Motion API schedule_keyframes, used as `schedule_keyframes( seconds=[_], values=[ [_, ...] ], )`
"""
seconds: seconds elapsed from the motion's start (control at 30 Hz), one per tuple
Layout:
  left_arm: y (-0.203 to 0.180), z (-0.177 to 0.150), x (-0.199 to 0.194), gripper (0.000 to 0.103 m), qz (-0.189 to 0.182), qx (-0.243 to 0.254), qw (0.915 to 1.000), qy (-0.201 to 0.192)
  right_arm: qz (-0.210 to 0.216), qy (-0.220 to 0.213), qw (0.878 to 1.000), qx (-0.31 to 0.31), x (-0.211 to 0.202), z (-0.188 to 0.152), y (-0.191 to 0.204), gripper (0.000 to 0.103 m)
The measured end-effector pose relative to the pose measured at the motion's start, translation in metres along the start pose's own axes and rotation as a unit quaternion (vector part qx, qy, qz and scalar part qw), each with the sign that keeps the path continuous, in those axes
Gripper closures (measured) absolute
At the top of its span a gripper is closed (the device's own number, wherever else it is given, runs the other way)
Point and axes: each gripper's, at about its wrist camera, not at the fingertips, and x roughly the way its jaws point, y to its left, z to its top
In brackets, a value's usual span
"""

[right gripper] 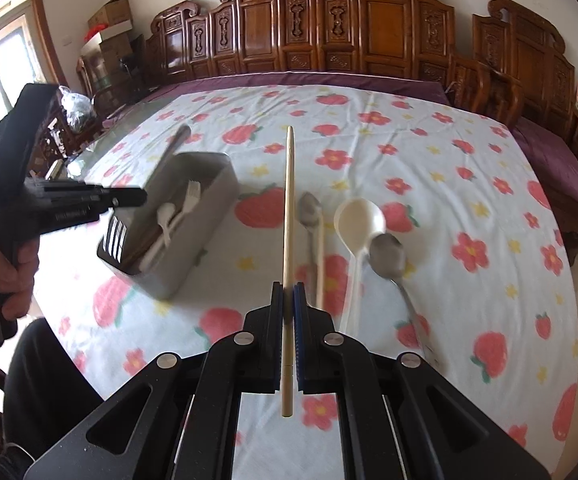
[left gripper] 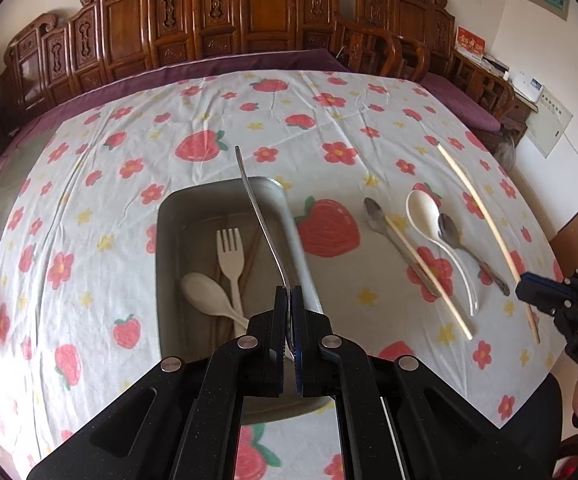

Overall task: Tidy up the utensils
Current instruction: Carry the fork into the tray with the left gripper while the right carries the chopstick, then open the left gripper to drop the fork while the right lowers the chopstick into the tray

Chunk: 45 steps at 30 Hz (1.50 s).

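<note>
Strawberry-print tablecloth (left gripper: 209, 120) — tray (left gripper: 165, 240), spoons (left gripper: 425, 216)

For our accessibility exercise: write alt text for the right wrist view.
The right gripper clamps a wooden chopstick above a strawberry-print tablecloth. Left is a grey box holding pale utensils; ahead lie spoons and a second chopstick.

My black left gripper (left gripper: 289, 292), with a blue pad on one finger, pinches a silver utensil (left gripper: 257, 208) above the grey bin (left gripper: 165, 216), where a cream fork (left gripper: 229, 256) and a cream spoon (left gripper: 205, 288) lie. Under the bin spreads a white tablecloth (left gripper: 89, 168) printed with red strawberries, red flowers and small yellow stars. My black right gripper (right gripper: 288, 292), also blue-padded, grips a pale tan chopstick (right gripper: 288, 216); right of the bin lie two silver spoons (right gripper: 311, 208) and a cream ladle spoon (right gripper: 359, 220).
</note>
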Motion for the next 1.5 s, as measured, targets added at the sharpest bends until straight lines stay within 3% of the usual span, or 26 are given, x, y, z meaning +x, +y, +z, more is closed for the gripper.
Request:
schedule_keyframes(
  seconds=[0.33,0.8,0.97,1.2,1.5],
  values=[
    [0.034,-0.007,0.015,0.101,-0.002,0.023,0.9991,0.035,0.015,0.015,1.000,-0.013,0.017,0.047,0.044,0.097],
    [0.064,-0.006,0.032,0.100,-0.021,0.022,0.9980,0.056,0.028,0.047,0.998,-0.022,0.054,0.060,0.078,0.097],
    [0.063,-0.007,0.021,0.093,-0.021,0.014,0.9990,0.038,0.032,0.054,0.998,-0.024,0.063,0.062,0.087,0.097],
    [0.076,-0.020,-0.012,0.090,-0.026,-0.037,0.9990,-0.002,0.046,0.061,0.997,-0.014,0.079,0.057,0.101,0.097],
    [0.109,-0.024,-0.047,0.089,0.013,-0.078,0.9960,-0.042,0.058,0.065,0.996,0.016,0.104,0.055,0.117,0.097]
  ],
)
